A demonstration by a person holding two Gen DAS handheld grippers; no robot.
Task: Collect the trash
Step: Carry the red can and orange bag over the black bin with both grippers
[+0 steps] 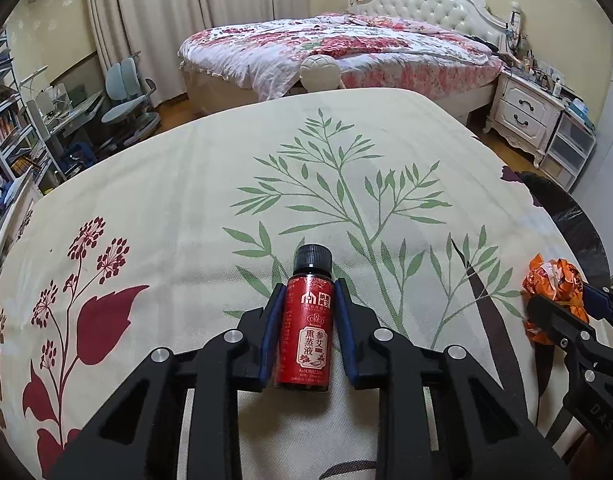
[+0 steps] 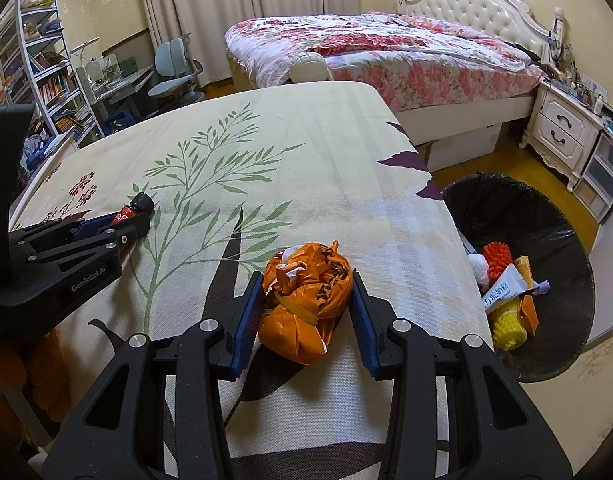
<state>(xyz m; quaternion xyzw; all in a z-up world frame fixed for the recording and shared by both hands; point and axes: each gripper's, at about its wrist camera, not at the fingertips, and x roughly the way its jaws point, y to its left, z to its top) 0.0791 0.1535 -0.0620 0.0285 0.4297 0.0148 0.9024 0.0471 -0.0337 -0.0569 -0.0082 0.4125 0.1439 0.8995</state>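
Two bits of trash are left on the table: a red bottle (image 1: 308,328) lying between the left gripper (image 1: 308,300) jaws, which look closed against it, and an orange bag (image 2: 306,300) bracketed by the right gripper (image 2: 307,286), contact hard to judge. Several pieces are already dumped in the bin (image 2: 546,208) beside the table (image 1: 186,184).

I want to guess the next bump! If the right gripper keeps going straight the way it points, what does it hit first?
The right gripper would first meet the orange plastic bag, already sitting between its open jaws. Past the bag, only flowered tablecloth shows, though depth there is hard to judge.
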